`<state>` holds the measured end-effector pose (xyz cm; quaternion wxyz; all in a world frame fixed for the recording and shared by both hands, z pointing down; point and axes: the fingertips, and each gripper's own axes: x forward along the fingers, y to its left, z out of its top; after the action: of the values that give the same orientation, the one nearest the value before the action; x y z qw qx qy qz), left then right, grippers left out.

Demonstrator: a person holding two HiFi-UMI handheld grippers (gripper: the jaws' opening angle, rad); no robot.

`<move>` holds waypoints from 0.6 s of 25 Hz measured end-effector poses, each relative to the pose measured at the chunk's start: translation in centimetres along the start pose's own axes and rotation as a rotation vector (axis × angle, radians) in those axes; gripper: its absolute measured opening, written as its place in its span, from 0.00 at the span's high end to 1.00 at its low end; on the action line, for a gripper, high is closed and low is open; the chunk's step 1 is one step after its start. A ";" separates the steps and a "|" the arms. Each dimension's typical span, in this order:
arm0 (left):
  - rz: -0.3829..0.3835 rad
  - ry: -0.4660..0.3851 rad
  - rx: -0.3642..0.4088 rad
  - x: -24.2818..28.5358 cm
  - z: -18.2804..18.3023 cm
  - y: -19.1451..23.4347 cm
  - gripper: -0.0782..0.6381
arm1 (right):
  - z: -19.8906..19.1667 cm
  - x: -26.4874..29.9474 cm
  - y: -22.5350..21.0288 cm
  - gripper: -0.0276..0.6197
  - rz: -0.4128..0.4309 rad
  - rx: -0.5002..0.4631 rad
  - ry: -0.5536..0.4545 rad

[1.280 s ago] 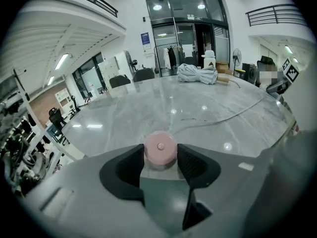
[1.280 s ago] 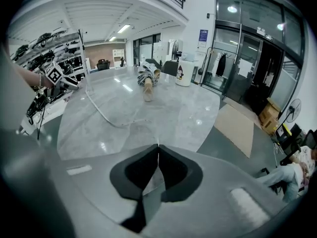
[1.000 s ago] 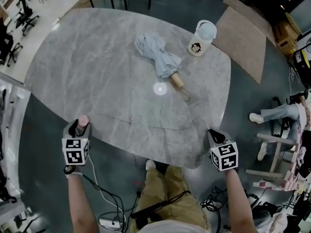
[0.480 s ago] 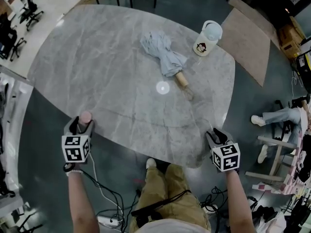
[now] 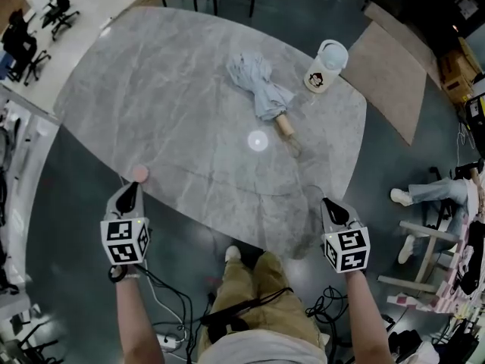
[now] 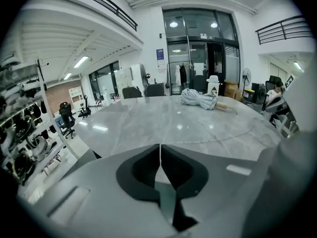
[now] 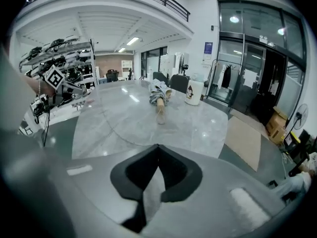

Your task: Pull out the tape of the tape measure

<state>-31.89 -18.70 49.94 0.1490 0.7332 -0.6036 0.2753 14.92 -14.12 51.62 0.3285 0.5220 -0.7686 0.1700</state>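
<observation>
The only candidate for the tape measure is a small pink round thing on the bench at its 8 o'clock edge. It is too small to be sure, and no tape shows drawn from it. Just at its 6 o'clock is the left tool, whose jaws have just been closing and meet on nothing. The right tool, at the 4 o'clock edge, has done likewise. With nothing gripped, the pull looks wholly undone.
</observation>
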 end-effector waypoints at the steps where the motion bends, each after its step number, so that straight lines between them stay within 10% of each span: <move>1: 0.000 -0.010 0.002 -0.5 0.5 -0.6 0.88 | 0.7 -0.2 0.4 0.95 0.011 0.002 -0.022; 15: -0.101 -0.128 0.031 -6.7 7.3 -10.5 0.87 | 8.4 -5.7 3.6 0.95 0.118 -0.008 -0.234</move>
<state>-20.86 -14.96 41.35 0.1126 0.7811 -0.5697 0.2294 10.21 -13.80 41.90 0.2280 0.4910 -0.8317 0.1238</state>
